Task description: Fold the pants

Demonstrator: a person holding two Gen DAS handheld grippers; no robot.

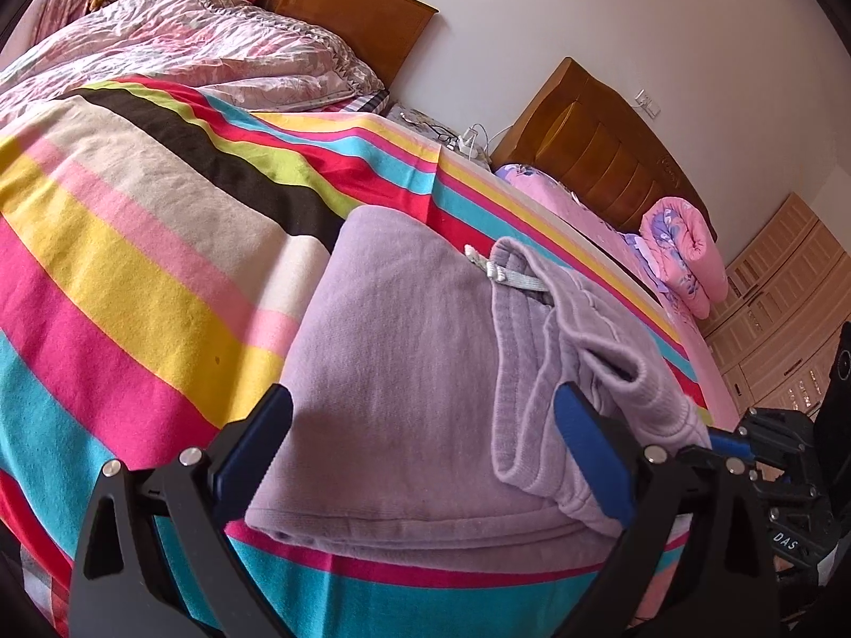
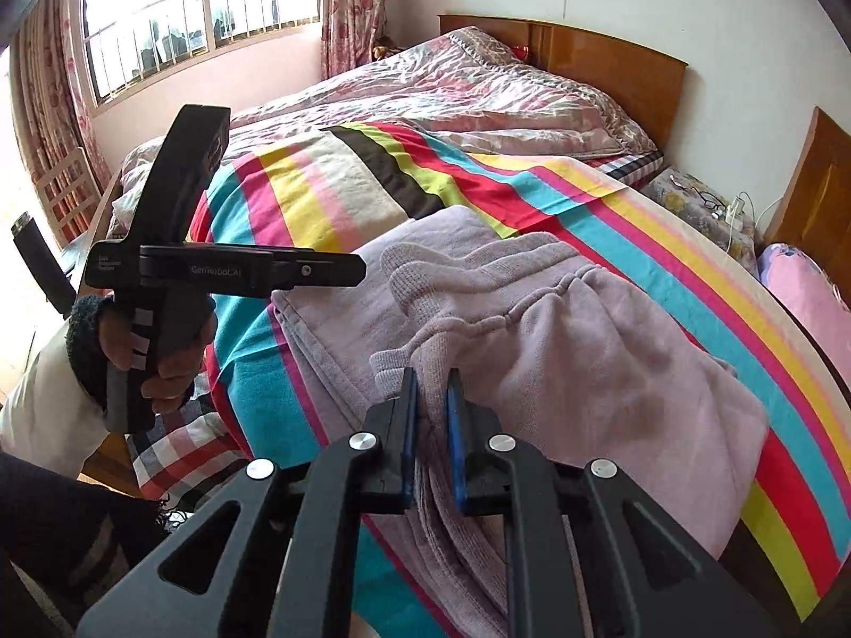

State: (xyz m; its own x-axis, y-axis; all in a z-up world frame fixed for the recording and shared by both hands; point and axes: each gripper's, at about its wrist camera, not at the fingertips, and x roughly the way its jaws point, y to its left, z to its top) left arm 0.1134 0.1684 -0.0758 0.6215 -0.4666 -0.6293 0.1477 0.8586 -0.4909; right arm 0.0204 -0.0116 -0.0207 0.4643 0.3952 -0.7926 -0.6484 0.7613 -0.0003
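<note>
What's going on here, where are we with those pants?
A person is folding soft lilac fleece pants on a bed covered by a bright multicolour striped blanket. The right hand-held gripper is shut on a bunched layer of the pants near their front edge. The left hand-held gripper is open, its fingers straddling the pants without pinching. The pants lie partly folded, with the ribbed cuffs and the elastic waistband doubled on top.

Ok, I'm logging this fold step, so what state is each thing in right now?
Pants: lilac, folded over, lying on the striped blanket, waistband bunched on top.
Drawstring: loose, hanging out of the waistband.
Left claw: open, fingers either side of the pants' near edge.
Right claw: shut on pants layers.
Pink quilt: rolled up on the far bed.
</note>
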